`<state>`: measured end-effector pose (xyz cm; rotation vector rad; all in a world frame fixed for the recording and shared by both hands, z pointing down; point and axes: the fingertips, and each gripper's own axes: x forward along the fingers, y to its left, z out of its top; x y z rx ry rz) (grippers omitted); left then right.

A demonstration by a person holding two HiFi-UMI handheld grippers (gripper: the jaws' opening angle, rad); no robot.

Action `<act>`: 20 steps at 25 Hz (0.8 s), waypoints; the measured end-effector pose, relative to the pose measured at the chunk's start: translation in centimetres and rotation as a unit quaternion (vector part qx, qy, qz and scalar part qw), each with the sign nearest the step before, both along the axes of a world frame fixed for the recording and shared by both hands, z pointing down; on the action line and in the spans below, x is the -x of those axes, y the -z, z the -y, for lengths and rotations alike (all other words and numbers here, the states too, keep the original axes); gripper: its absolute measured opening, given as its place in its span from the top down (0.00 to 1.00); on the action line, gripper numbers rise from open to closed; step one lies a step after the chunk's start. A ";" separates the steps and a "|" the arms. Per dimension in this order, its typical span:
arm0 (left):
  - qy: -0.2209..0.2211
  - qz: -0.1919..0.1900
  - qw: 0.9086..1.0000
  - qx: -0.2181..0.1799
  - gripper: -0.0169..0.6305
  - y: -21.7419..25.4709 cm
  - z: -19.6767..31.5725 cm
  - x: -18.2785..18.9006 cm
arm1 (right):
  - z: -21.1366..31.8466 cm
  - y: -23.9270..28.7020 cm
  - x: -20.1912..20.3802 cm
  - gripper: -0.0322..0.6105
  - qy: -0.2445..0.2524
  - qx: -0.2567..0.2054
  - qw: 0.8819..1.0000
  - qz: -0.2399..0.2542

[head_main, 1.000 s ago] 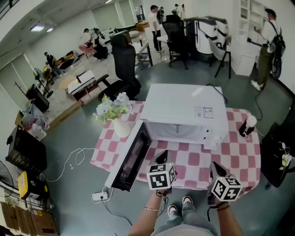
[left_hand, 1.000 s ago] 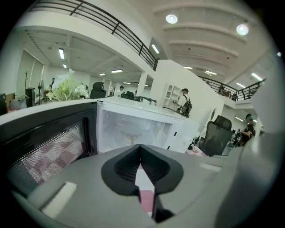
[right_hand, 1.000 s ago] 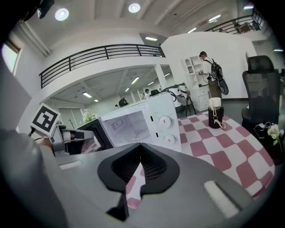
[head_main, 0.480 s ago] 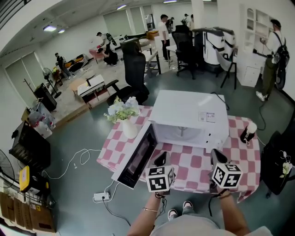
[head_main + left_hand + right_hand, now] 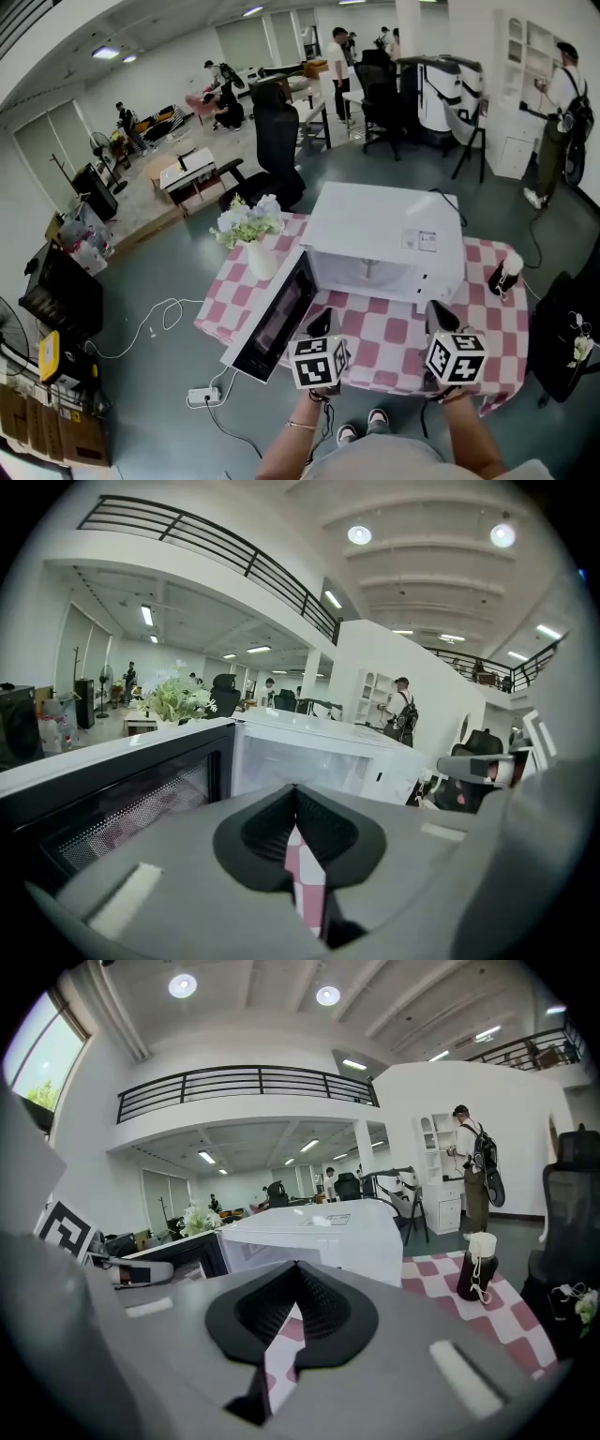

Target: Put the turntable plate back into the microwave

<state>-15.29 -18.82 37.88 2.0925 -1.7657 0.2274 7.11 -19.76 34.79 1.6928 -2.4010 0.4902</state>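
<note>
Boxy white microwave (image 5: 380, 234), door (image 5: 272, 323) open, pink-checked tablecloth (image 5: 398, 333)

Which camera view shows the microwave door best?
The head view: the whole door is seen there, standing open and swung to the left. The left gripper view shows the door close up, its inner side only, cut off at the edge. The right gripper view shows just a dark strip.

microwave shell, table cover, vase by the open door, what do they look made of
Microwave shell: smooth matte white, probably painted sheet metal. Table cover: pink-and-white check draping over the edge, so cloth or soft vinyl. Vase: plain white and rounded, likely ceramic; too small to be sure.
</note>
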 end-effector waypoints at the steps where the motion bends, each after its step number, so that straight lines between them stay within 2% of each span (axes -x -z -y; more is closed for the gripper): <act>1: 0.001 0.001 1.000 0.002 0.98 -0.1 0.1 -0.1 | 0.2 -0.1 0.0 0.94 0.001 0.003 1.000 0.002; 20: 0.010 0.006 1.000 0.010 0.98 -0.5 1.7 -0.9 | 1.9 -0.6 -0.3 0.94 0.002 0.012 1.000 -0.011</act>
